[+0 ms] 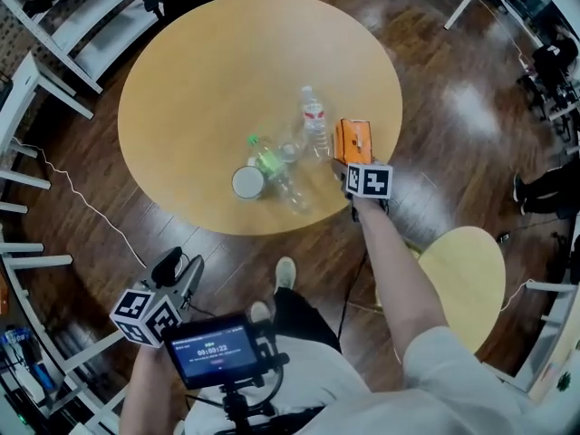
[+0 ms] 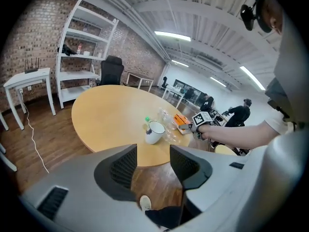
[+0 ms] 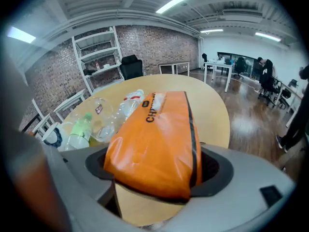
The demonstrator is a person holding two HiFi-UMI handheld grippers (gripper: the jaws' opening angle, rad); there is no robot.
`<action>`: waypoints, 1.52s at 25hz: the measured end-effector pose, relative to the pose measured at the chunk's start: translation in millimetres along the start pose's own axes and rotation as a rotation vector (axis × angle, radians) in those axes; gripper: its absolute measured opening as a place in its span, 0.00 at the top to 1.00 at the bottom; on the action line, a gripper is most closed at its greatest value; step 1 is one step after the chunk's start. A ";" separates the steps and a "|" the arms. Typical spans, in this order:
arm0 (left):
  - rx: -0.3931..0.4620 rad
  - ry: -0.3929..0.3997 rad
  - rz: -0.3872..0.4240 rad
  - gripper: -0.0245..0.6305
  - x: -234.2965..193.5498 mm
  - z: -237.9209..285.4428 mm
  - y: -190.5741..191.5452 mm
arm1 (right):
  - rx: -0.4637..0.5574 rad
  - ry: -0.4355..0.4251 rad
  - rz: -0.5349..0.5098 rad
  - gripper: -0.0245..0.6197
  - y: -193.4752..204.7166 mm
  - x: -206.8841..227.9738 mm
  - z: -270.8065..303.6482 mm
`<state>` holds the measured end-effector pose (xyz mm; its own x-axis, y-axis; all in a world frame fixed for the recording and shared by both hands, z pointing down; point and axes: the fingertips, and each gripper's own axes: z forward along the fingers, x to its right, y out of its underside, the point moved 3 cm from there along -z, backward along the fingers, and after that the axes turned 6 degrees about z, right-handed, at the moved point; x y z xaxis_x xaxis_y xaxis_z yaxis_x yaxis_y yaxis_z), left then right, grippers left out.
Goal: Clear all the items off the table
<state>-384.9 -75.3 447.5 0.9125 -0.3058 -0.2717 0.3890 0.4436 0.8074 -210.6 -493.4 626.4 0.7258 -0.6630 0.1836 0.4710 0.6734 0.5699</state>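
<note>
The right gripper (image 1: 352, 172) clamps the orange packet (image 1: 352, 140) at the right edge of the table (image 1: 199, 71). The left gripper (image 2: 153, 166), jaws apart and empty, hangs over floor off the near edge, well apart from the mug (image 1: 247, 181)

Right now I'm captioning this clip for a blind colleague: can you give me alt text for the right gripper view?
An orange packet fills the gap between the jaws of the right gripper, which grip its sides. Behind it, a round wooden table holds clear plastic bottles, a green-capped bottle and a white mug, with a brick wall and white shelves beyond.
</note>
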 end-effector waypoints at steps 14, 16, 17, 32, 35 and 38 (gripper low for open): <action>-0.033 0.041 0.026 0.65 1.5 28.5 -11.5 | 0.090 -0.072 -0.088 0.03 5.0 -17.4 -9.0; -0.022 0.068 0.046 0.65 4.9 28.6 -13.4 | 0.102 -0.056 -0.135 0.03 12.0 -16.7 -22.7; -0.016 0.081 0.055 0.65 6.6 27.0 -12.6 | 0.107 -0.048 -0.150 0.03 16.9 -17.0 -30.6; 0.111 0.304 0.106 0.65 1.0 -111.3 64.6 | 0.275 -0.052 -0.092 0.04 208.6 -156.0 -252.9; 0.092 0.360 0.100 0.65 10.7 -132.0 94.5 | 0.264 -0.060 -0.093 0.04 259.9 -191.5 -290.0; 0.084 0.394 0.093 0.65 20.1 -148.3 117.5 | 0.220 -0.065 -0.142 0.04 300.8 -213.4 -320.5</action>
<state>-302.2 95.6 459.2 0.9283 0.0855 -0.3619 0.3055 0.3793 0.8734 -63.1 -44.5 501.9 0.6227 -0.7704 0.1365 0.4403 0.4892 0.7529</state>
